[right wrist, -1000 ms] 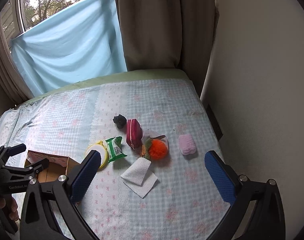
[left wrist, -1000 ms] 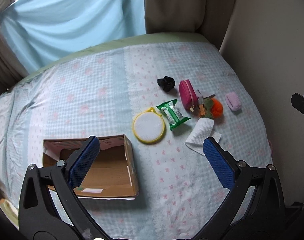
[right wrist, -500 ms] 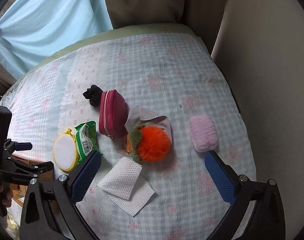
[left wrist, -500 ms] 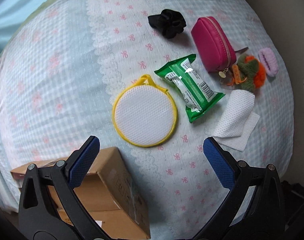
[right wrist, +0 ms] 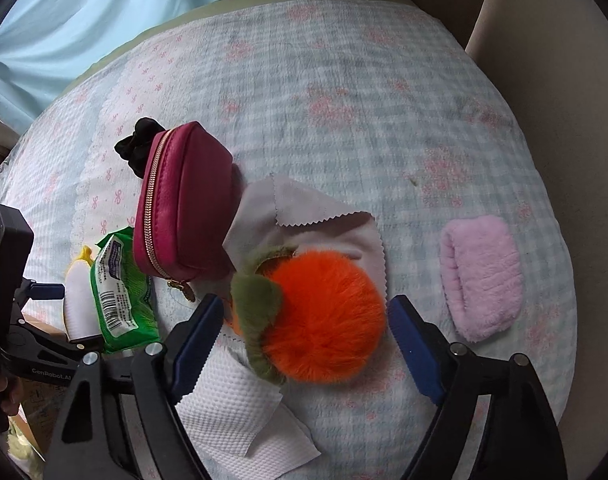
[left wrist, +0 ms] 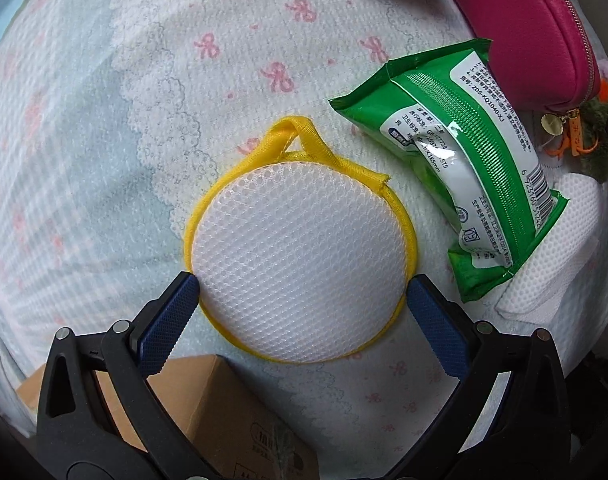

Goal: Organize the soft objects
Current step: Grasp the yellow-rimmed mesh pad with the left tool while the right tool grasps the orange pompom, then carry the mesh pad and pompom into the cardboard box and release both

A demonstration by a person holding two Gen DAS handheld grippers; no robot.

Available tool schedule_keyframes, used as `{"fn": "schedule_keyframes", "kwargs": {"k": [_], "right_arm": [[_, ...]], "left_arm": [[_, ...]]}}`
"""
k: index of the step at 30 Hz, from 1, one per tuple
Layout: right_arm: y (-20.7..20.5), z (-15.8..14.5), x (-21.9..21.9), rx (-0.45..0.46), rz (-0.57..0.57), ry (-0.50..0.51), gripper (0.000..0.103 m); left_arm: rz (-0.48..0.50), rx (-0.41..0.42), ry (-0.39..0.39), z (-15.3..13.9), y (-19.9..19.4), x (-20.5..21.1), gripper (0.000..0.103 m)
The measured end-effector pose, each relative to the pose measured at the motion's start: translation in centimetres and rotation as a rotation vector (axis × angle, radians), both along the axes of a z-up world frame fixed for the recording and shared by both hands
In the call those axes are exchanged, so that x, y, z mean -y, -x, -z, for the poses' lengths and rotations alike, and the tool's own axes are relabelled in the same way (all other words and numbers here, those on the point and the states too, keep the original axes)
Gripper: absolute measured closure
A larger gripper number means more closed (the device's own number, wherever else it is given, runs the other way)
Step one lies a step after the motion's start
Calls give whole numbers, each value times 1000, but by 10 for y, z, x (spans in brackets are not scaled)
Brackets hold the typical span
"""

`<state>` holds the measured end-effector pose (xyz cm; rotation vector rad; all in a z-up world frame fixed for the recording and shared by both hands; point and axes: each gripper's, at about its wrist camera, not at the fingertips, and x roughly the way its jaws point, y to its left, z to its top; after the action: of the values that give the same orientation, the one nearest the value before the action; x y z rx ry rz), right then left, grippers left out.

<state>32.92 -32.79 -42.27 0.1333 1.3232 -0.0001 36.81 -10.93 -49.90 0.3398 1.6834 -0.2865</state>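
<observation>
1. On the checked bedspread (left wrist: 104, 128) with pink bows, the left gripper (left wrist: 302, 292) stands open around a round white mesh pad (left wrist: 300, 264), its blue fingertips just touching the pad's yellow rim on either side.
2. That pad lies flat, domed in the middle, with a yellow ribbon loop at its far edge.
3. Just right of it lies a glossy green wipes pack (left wrist: 463, 168), overlapping a white dimpled cloth (left wrist: 551, 256); a magenta zip pouch (left wrist: 535, 32) sits beyond.
4. A cardboard box (left wrist: 224, 412) shows below the pad, under the gripper.
5. Over by the wall side, the right gripper (right wrist: 304, 320) is open astride a fluffy orange pompom (right wrist: 327, 320) with olive-green fuzzy leaves, fingers not pressing it.
6. The pompom rests on a grey pinked-edge cloth (right wrist: 304, 216); a pink fuzzy roll (right wrist: 481, 276) lies apart to the right.
</observation>
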Motion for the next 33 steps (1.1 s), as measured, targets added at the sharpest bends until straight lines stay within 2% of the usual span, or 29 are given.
{"fn": "schedule_keyframes", "kwargs": {"k": [7,12,21,29,33], "right_arm": [[-4,21,2,-39,2,-23,56],[-3,22,5,-34,3,-21,60],[5,13,-1,-8,-10,-6,64],[14,4,0,15,0,-3,67],[17,-3,0,24,5,-6,73]], "left_arm": [[10,4,3,13,-4,7,1],[2,12,13,18,-3,8,7],[-41,30,58,3,-5,-12,28],[-58,61,67,-11,1,-16,53],[-68,85,82,-24,4,-19,67]]}}
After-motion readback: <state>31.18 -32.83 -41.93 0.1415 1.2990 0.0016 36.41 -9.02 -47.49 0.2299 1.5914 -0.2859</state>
